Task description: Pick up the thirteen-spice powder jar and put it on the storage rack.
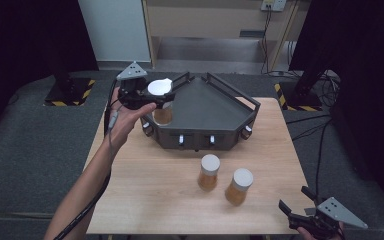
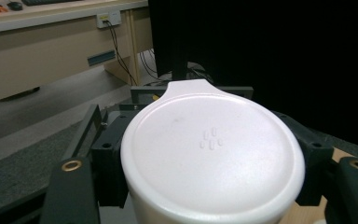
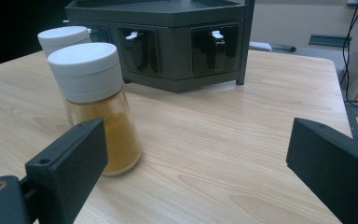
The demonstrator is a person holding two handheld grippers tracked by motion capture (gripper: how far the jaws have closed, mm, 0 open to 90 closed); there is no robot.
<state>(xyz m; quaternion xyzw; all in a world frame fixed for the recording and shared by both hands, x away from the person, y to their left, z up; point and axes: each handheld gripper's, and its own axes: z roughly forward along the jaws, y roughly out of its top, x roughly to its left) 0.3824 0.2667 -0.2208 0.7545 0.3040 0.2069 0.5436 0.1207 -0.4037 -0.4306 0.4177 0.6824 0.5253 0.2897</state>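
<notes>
- At upper left of the high view, the left tool [image 1: 152, 100] is clamped on a white-capped spice jar [image 1: 162, 102], held at the left corner of the dark rack [image 1: 215, 107]; amber powder shows below the cap.
- Seen from the left tool's own view, the jar's cap [image 2: 212, 158] sits between the jaws, which press against its sides, its small tab pointing away toward the top of the frame.
- Centre of the high view: the rack stands on the wooden surface [image 1: 145, 190], its front slots facing the bottom of the frame.
- Below the rack, two more jars [image 1: 209, 171] [image 1: 238, 186] stand upright, near each other but apart.
- At lower right, the right tool [image 1: 295, 204] has its jaws wide apart and holds nothing, off the surface's corner.
</notes>
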